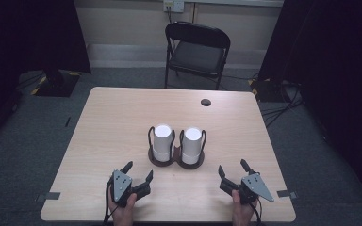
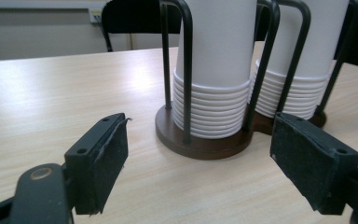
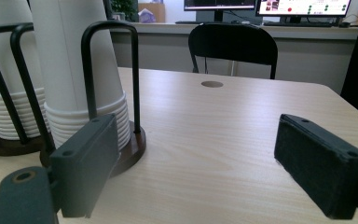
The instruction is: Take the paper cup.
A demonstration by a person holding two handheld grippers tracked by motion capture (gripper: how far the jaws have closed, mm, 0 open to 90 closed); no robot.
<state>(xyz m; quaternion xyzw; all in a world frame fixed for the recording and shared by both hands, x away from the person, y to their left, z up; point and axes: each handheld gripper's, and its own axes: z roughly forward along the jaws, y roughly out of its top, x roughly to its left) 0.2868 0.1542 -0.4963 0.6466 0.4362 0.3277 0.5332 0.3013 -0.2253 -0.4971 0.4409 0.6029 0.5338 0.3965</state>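
We hold the left gripper and right gripper open and empty on the bench. Both face the cup stacks, which the wire holder keeps upright for an easy reach.

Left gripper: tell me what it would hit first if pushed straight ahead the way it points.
Probably the nearer stack of paper cups in its holder. The left gripper, jaws open and empty, points almost straight at it; the holder's round base looks likely to be met first.
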